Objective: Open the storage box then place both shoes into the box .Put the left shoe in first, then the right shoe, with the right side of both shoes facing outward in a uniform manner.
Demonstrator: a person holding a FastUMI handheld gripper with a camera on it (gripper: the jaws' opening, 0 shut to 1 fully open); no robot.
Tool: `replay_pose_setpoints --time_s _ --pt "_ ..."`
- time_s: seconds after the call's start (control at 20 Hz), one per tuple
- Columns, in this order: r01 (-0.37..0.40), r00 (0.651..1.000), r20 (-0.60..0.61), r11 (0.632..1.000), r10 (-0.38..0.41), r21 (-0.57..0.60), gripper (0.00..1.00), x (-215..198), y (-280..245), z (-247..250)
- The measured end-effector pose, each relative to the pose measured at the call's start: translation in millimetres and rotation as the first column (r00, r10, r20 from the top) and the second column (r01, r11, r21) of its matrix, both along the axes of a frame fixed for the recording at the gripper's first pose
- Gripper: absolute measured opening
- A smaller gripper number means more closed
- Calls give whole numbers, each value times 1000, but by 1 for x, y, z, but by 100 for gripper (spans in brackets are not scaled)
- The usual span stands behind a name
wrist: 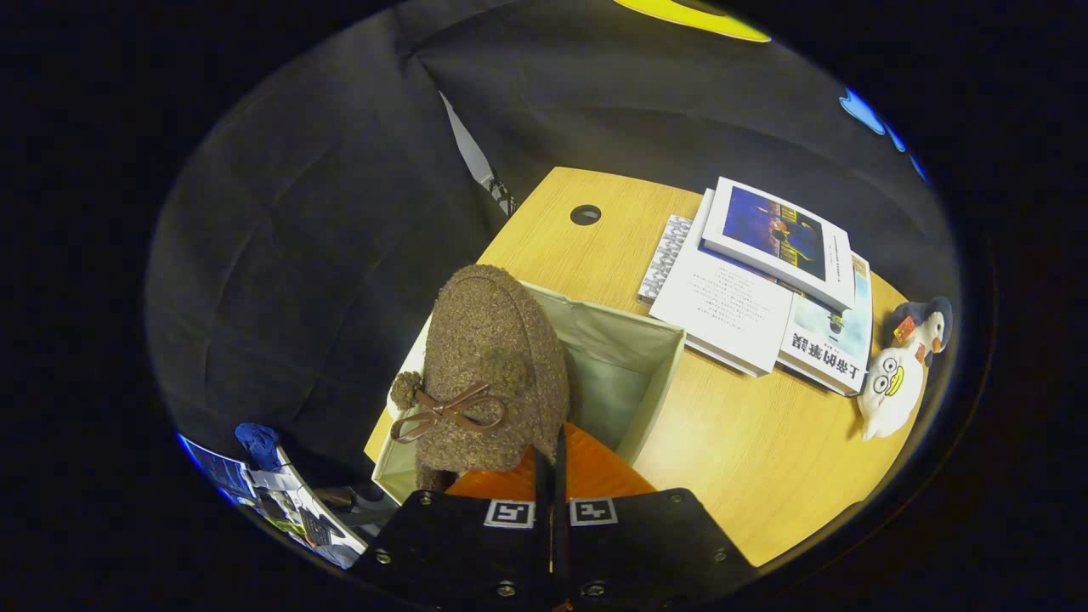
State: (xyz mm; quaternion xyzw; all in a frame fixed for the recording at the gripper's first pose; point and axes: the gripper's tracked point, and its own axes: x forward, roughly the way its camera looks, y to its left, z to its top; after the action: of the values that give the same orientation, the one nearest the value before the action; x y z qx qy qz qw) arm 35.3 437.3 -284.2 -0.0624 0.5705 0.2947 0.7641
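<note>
Gripper [551, 463]: fingers nearly together, only a thin slit between them, clamped on the heel edge of a brown fuzzy shoe [493, 374]. Shoe hangs from the fingers toe pointing away, small brown bow [449, 410] on its upper, pompom at the side. Shoe sits over the near-left part of the open storage box [633, 374], partly covering the box's left wall; can't tell if it touches the box. Box is pale fabric, open top, inside visible to the right of the shoe, standing at the table's left edge. Wood table [748, 450] carries the rest: a stack of books [765, 289] beyond the box toward the far right side, white plush duck [892, 382] at the right edge next to the books, round cable hole [586, 214] near the far edge.
</note>
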Motion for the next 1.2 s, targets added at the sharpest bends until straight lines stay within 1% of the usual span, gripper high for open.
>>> replay_pose_setpoints --time_s 0.05,0.1,0.2,0.25,0.3,0.35,0.45,0.5,0.6,0.7,0.8,0.9,1.0,1.1,1.2 --pt "9 1000 0 1000 -9 17 1 -1 6 2" --pt "10 1000 3 1000 -10 14 6 -1 7 2" --pt "10 1000 0 999 -10 36 9 -4 10 1" --pt "7 1000 -4 999 -7 47 18 -6 11 7" --pt "6 1000 -6 998 -6 61 24 -7 13 8" --pt "5 1000 2 998 -5 65 45 -6 12 11" --pt "-1 998 56 999 -2 53 85 3 3 19" --pt "1 997 76 998 -6 56 90 5 0 24" --pt "9 994 110 997 -18 81 91 8 -6 37" --pt "24 988 147 991 -43 131 91 11 -15 52" --pt "50 977 198 984 -84 171 96 16 -31 69" --pt "85 958 258 981 -128 173 96 20 -59 80" --pt "127 935 305 975 -178 180 96 21 -86 89" --pt "174 908 342 962 -240 211 96 21 -112 101" --pt "227 862 396 940 -316 255 96 25 -144 119"
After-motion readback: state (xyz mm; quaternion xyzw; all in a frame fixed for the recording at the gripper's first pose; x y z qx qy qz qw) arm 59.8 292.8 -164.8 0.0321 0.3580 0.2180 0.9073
